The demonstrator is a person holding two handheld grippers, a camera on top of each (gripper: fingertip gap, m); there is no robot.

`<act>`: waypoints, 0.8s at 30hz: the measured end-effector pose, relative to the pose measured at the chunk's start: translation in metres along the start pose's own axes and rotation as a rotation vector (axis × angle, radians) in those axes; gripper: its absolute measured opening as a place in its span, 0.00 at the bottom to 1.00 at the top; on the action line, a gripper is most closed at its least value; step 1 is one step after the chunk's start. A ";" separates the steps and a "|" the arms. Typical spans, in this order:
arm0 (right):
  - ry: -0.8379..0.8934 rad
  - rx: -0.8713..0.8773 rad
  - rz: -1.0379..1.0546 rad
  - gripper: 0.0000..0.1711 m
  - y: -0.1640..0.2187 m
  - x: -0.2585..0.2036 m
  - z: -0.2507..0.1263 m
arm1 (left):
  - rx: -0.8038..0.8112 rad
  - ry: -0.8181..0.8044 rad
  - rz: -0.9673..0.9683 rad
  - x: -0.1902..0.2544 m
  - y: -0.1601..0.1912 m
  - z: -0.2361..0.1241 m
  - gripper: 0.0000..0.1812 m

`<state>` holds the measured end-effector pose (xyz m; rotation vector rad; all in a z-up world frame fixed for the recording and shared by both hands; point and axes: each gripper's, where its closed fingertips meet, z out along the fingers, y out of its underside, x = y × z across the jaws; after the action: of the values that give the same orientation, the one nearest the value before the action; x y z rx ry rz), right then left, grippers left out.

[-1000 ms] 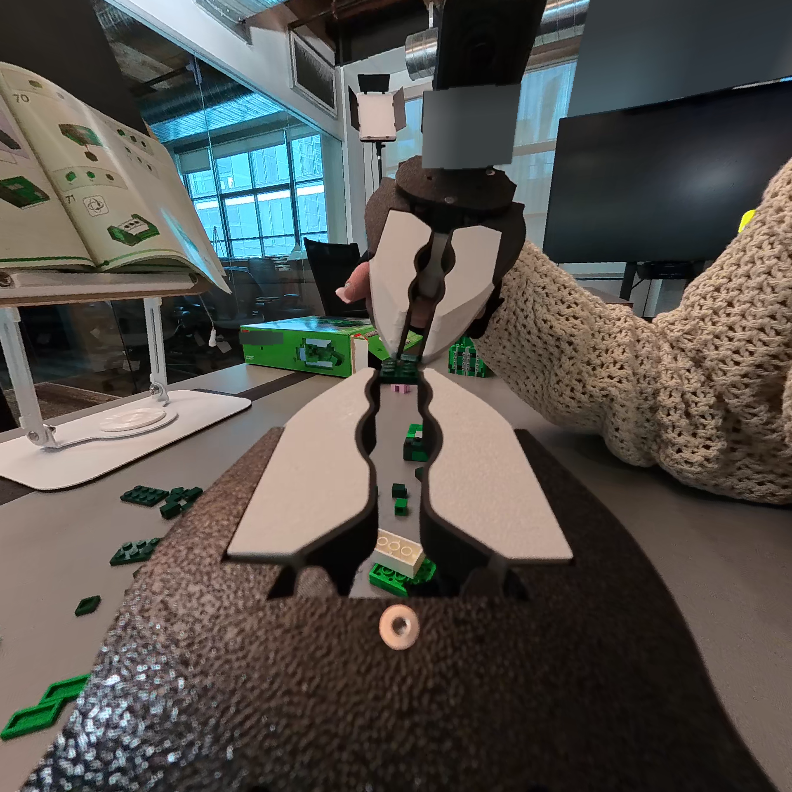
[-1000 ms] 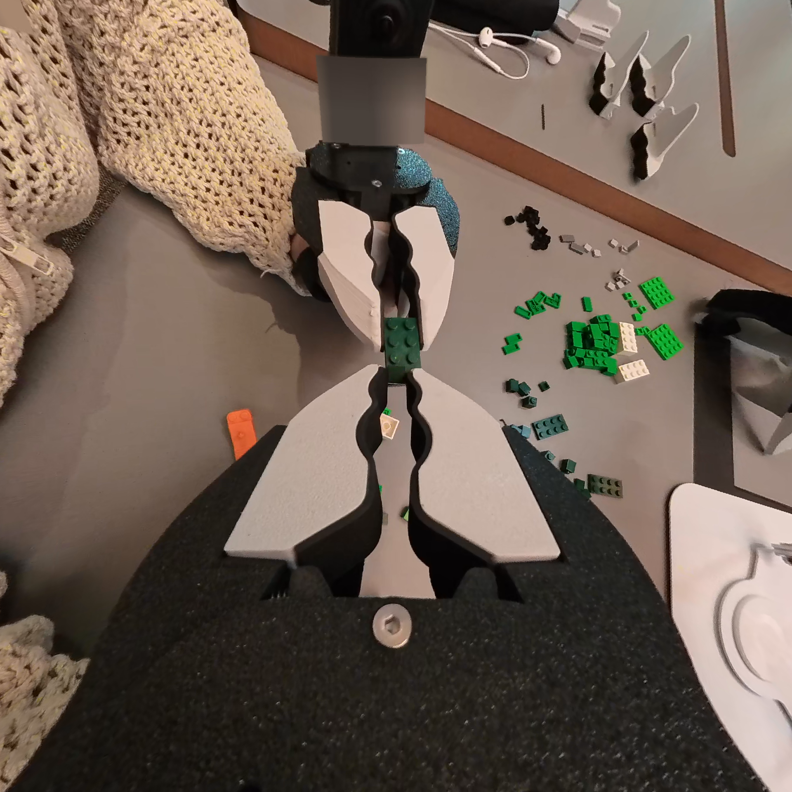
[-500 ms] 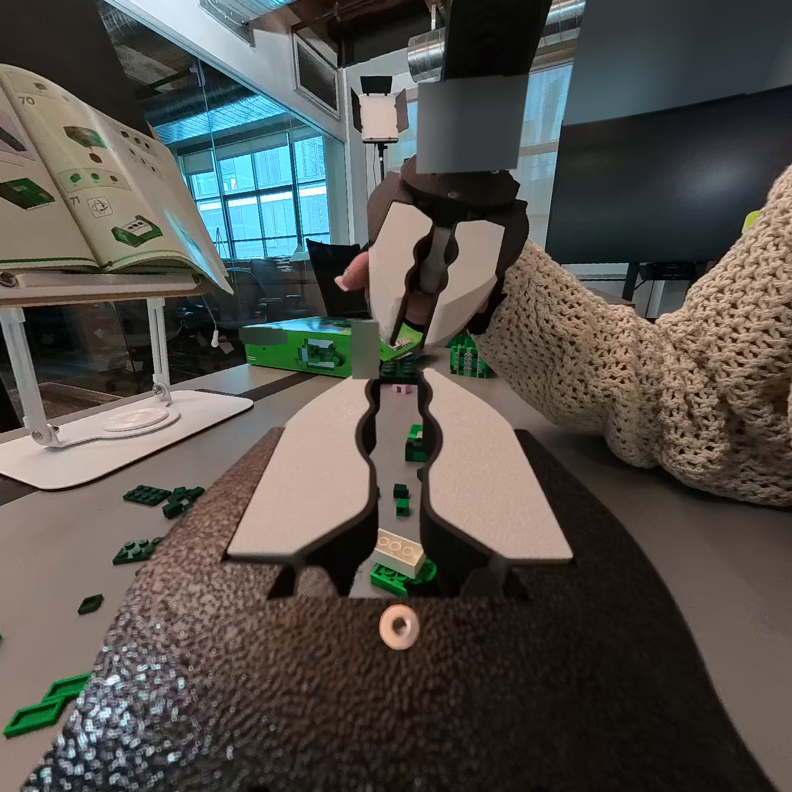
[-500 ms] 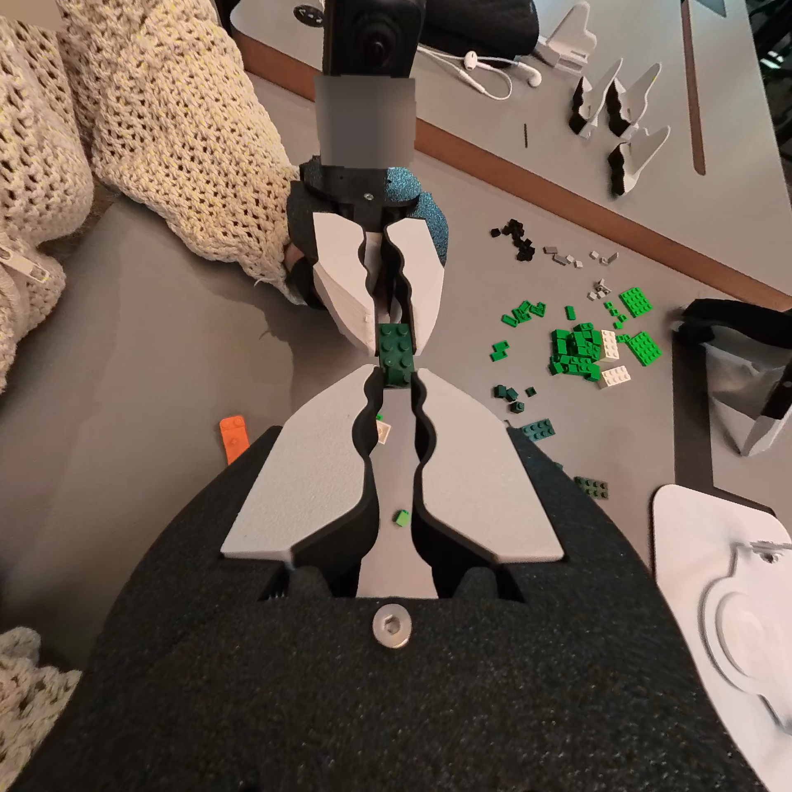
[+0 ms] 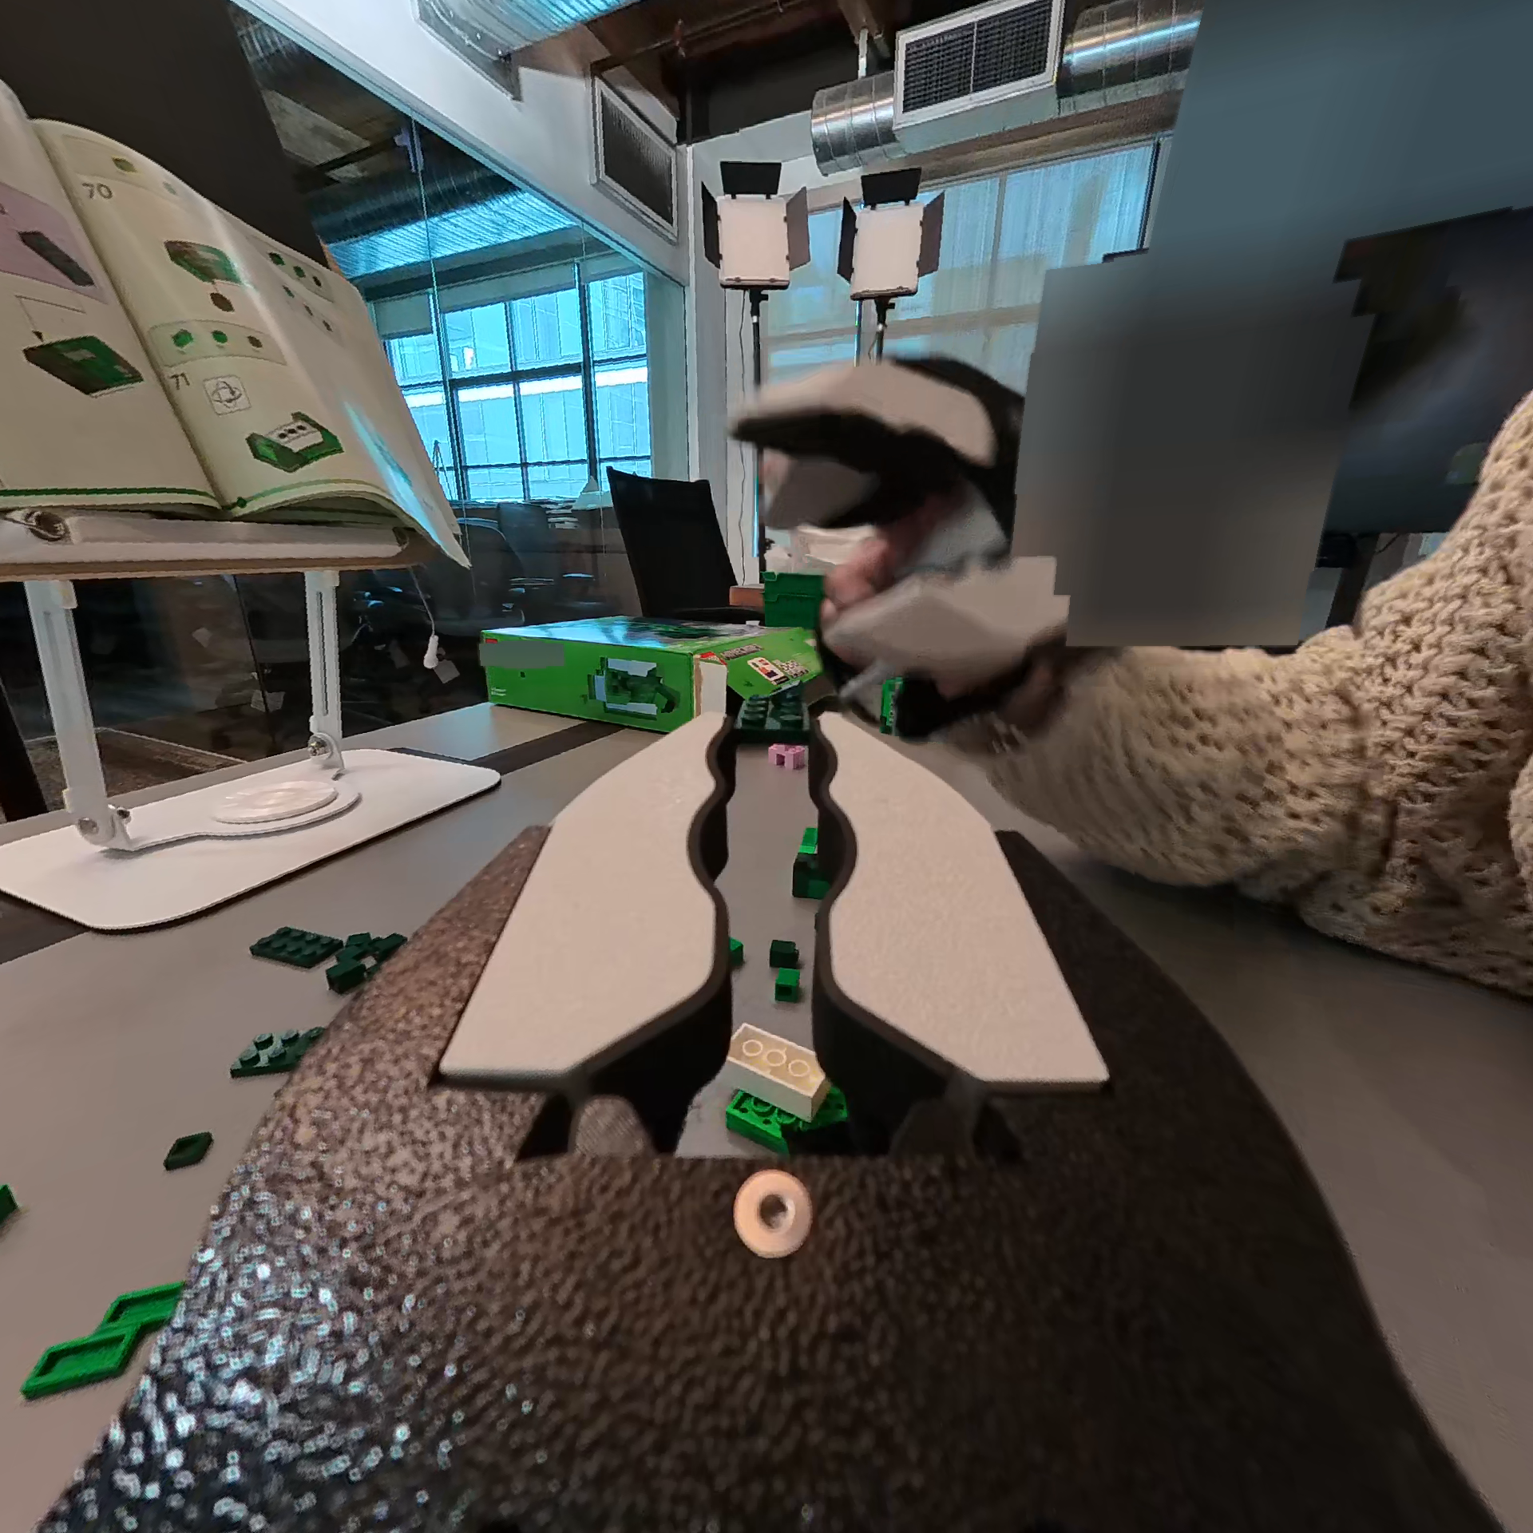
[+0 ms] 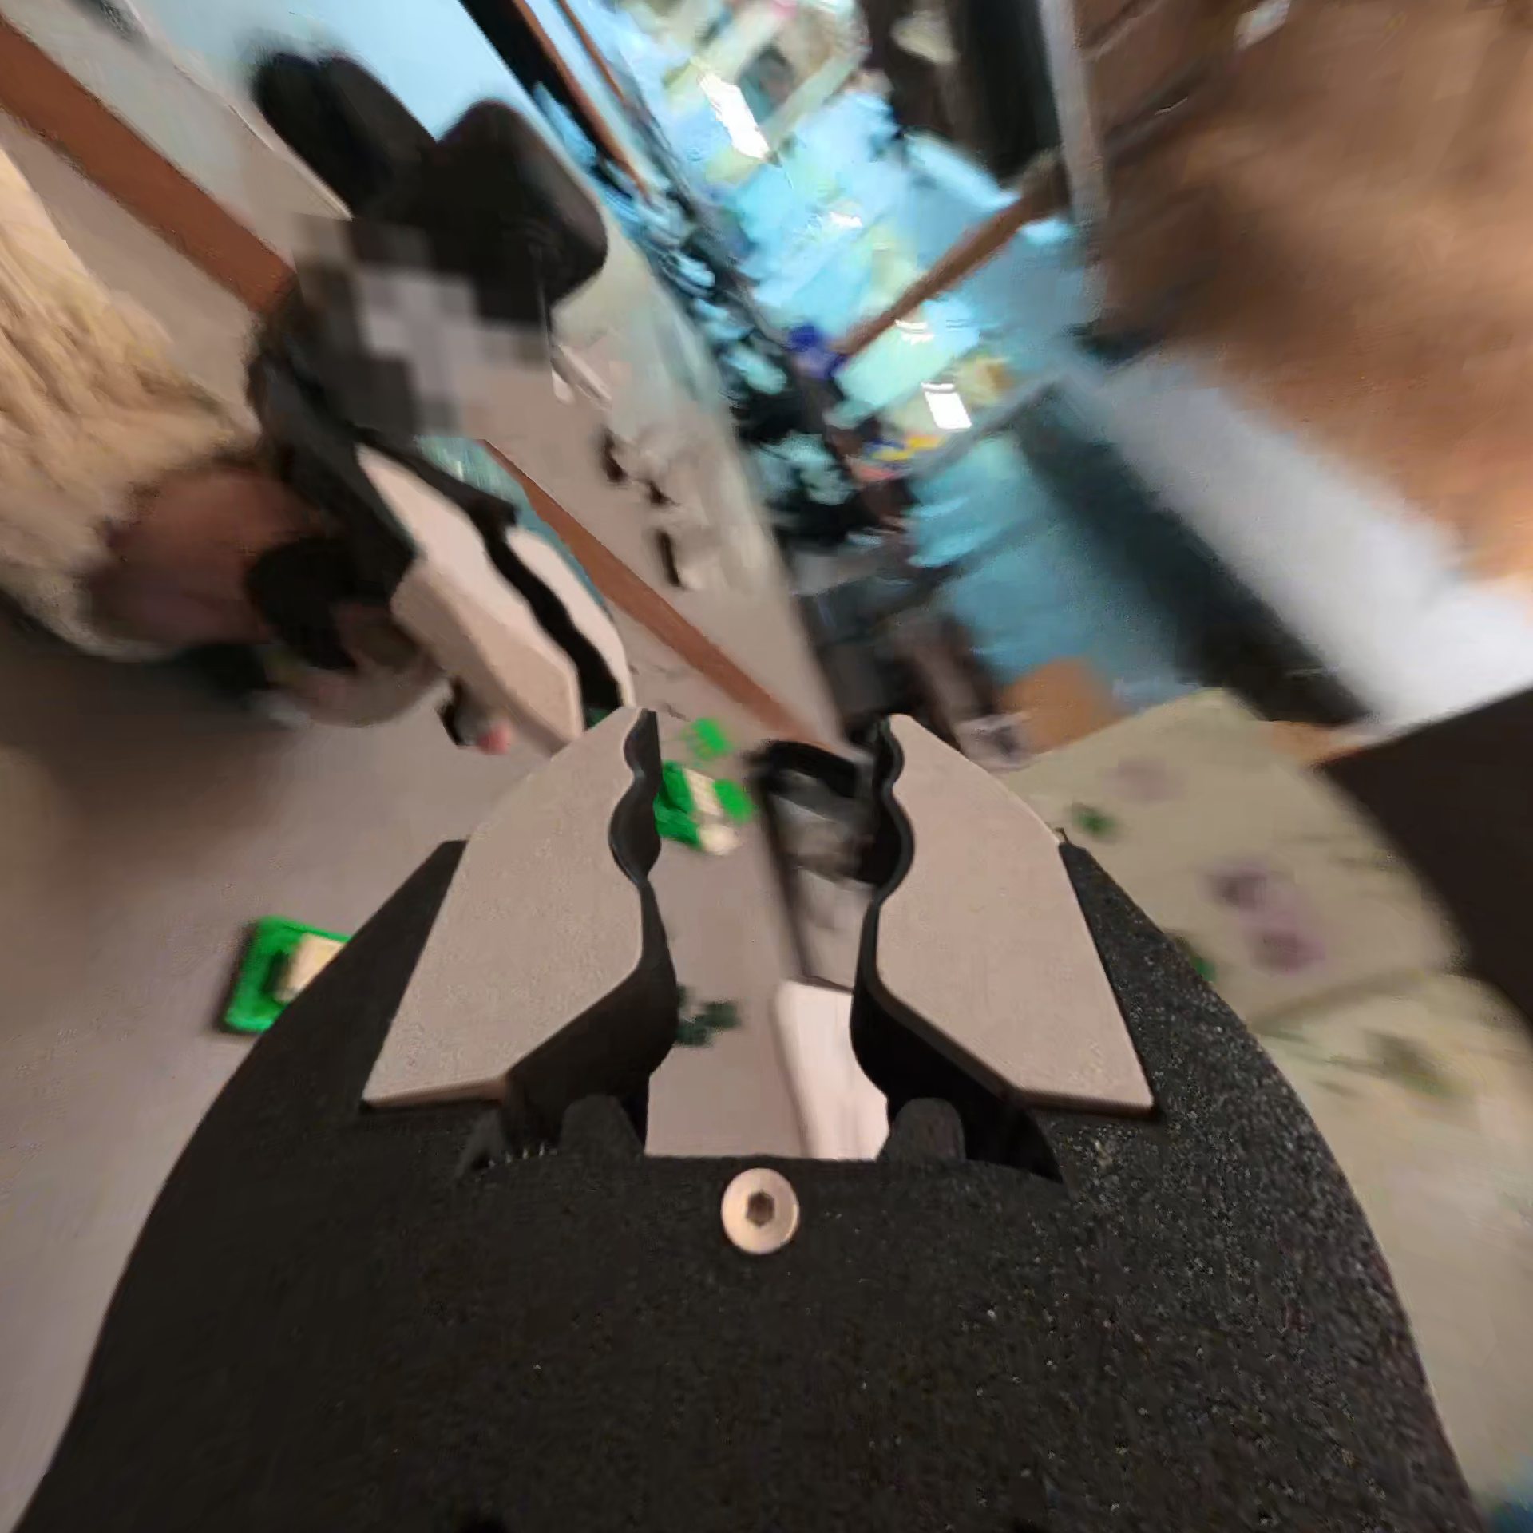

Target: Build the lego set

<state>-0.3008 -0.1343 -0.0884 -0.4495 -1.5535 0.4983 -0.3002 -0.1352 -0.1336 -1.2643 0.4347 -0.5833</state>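
Observation:
My left gripper [image 5: 771,722] is shut on a small dark green Lego plate [image 5: 771,715], held studs up at its fingertips above the grey table [image 5: 498,937]. My right gripper [image 6: 763,730] is open and empty; its view is heavily blurred by motion. In the left wrist view the right gripper [image 5: 788,539] shows blurred just above and right of the plate, jaws wide apart, clear of it. The left gripper's fingers [image 6: 498,622] show at the upper left of the right wrist view.
An open instruction book [image 5: 166,348] sits on a white stand [image 5: 249,821] at the left. A green box [image 5: 614,676] lies behind. Loose green pieces [image 5: 323,950], a white brick [image 5: 776,1070] and a pink piece [image 5: 786,755] lie on the table. A knitted sleeve [image 5: 1244,788] crosses the right.
The right gripper opened, let go of the dark green plate and swung up and away. The left gripper stayed shut on the plate and has hardly moved.

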 end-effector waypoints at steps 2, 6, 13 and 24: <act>0.083 -0.099 -0.161 0.29 0.011 -0.012 -0.001 | -0.001 -0.006 -0.002 -0.001 0.000 0.000 0.09; 0.060 -0.156 -0.266 0.30 0.022 -0.037 0.000 | 0.007 -0.013 -0.012 -0.003 -0.001 -0.001 0.09; 0.051 -0.173 -0.217 0.29 0.029 -0.034 0.001 | 0.007 -0.011 -0.011 -0.003 -0.001 -0.001 0.09; -0.141 -0.024 0.214 0.18 0.019 -0.022 -0.018 | 0.011 -0.021 -0.010 -0.006 -0.001 -0.001 0.09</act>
<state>-0.2822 -0.1299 -0.1167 -0.6141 -1.6566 0.6883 -0.3057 -0.1331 -0.1327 -1.2616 0.4069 -0.5800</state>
